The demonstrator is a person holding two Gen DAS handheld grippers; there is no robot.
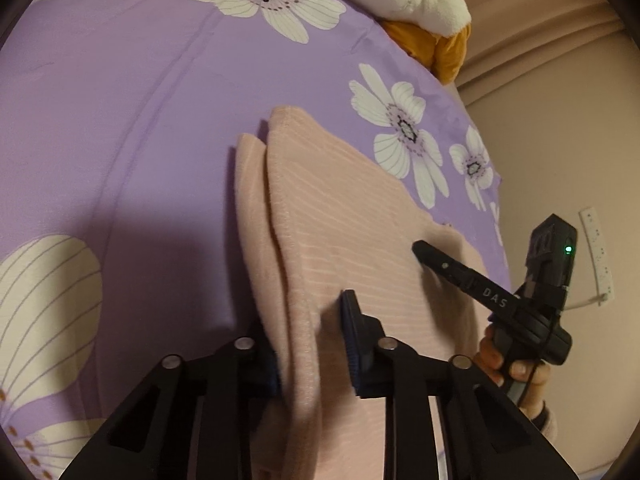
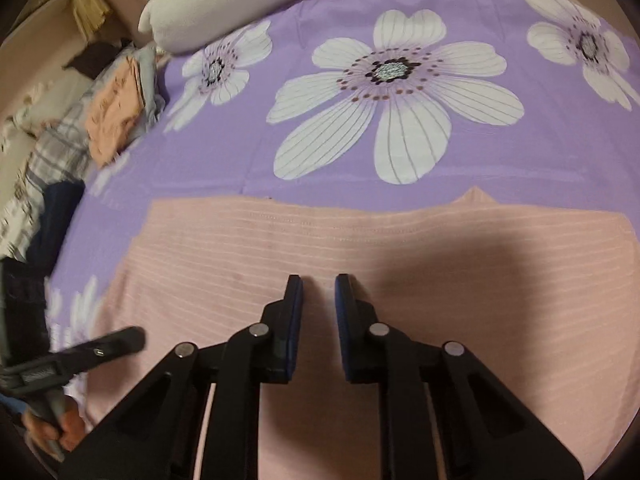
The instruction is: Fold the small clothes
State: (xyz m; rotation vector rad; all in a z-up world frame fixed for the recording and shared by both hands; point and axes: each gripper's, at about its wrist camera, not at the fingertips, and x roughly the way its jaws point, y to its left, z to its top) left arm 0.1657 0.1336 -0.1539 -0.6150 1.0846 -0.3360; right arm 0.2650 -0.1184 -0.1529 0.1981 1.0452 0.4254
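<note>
Left wrist view shows the left gripper [image 1: 316, 344] with its fingers [image 1: 354, 340] straddling a raised ridge of the pink garment [image 1: 352, 216]. The cloth stands between the two pads, but the far pad is half hidden behind the fold, so whether it is truly pinched or only bracketed I cannot tell. The lifted edge suggests a side of the piece is being turned over toward the middle, which fits a fold in progress.

The garment lies on the bed [image 1: 120, 100], spread over a purple sheet printed with large white flowers. It is a soft, matte knit with fine horizontal ribbing and a stitched hem, and it drapes limply with rounded creases instead of sharp ones.

In the right wrist view the right gripper [image 2: 318, 292] sits low over the flat middle of the same garment, its fingers slightly apart with bare cloth showing in the gap, holding nothing. Its place there reads as a hold-down to stop the fabric sliding while the other side is drawn across.

A white plush pillow [image 2: 224, 0] and an orange cloth [image 1: 432, 48] rest at the head of the bed. A loose heap of other clothes [image 2: 100, 120] lies at its edge.
</note>
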